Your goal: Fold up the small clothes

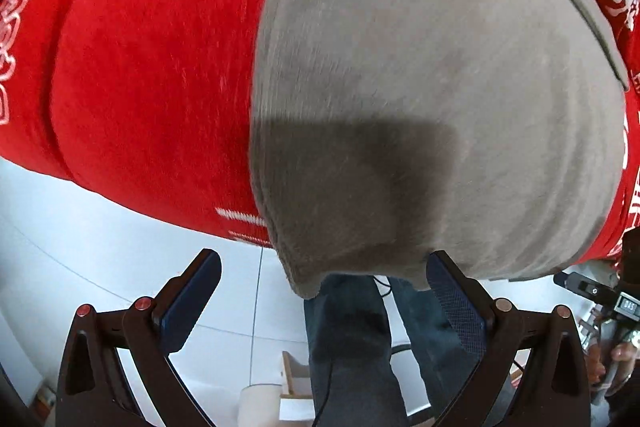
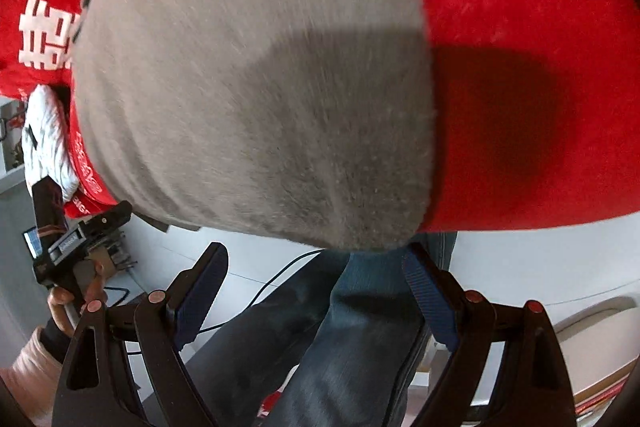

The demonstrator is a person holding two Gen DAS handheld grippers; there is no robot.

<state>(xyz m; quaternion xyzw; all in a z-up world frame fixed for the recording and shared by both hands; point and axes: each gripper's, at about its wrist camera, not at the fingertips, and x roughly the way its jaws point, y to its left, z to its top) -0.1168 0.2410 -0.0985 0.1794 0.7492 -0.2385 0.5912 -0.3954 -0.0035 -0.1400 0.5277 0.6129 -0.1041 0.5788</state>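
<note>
Right, I've both claws spread wide, left gripper (image 1: 324, 291) and right gripper (image 2: 316, 279) gripping nothing, at the near edge of the grey garment (image 1: 420, 75) on the red cloth (image 1: 152, 67); its white lettering's unreadable.

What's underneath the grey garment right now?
The grey garment lies on a red cloth with white print, which shows on both sides. Whatever sits beneath the garment's middle is covered and cannot be seen.
</note>
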